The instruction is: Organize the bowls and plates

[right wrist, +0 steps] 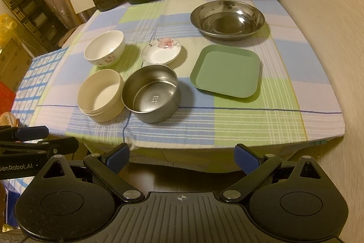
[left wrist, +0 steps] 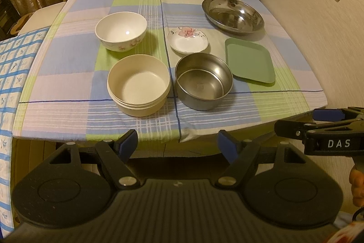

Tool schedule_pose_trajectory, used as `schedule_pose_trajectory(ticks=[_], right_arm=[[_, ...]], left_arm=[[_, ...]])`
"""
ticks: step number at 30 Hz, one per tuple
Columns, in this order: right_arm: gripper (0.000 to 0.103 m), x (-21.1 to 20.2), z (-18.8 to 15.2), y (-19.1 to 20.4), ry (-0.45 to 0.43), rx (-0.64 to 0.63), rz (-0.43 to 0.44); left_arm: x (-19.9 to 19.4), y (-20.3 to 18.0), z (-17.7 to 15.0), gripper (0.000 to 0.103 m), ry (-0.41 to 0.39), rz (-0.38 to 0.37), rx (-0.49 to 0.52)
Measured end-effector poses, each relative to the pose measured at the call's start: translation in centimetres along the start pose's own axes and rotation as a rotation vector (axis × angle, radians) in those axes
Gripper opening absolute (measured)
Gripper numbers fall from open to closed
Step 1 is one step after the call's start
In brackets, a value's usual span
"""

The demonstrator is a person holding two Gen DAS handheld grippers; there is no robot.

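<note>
Nothing is held: left gripper point(left wrist: 177, 142) and right gripper point(right wrist: 182, 157) both hang spread wide off the table's point(right wrist: 261, 129) near edge. Steel bowl point(right wrist: 151, 95) and cream bowl point(right wrist: 101, 96) sit nearest, touching. Judging by that, pinch one rim on its free side, lifting straight to spare the saucer point(right wrist: 161, 51) behind.
</note>
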State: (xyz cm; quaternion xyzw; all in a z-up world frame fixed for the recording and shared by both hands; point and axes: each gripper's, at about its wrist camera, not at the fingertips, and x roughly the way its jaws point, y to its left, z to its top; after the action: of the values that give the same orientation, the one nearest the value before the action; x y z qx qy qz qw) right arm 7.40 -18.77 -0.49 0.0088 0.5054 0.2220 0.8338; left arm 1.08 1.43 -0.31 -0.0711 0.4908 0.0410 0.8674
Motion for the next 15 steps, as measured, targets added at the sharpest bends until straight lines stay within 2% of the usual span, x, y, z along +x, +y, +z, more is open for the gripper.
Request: schedule_pose_trajectory(ticks=[15], right_arm=[[0.098, 0.6, 1.2, 0.5, -0.013, 0.008, -0.007]], left_arm=[[0.5, 0.8, 1.3, 0.076, 0.004, -0.027, 0.022]])
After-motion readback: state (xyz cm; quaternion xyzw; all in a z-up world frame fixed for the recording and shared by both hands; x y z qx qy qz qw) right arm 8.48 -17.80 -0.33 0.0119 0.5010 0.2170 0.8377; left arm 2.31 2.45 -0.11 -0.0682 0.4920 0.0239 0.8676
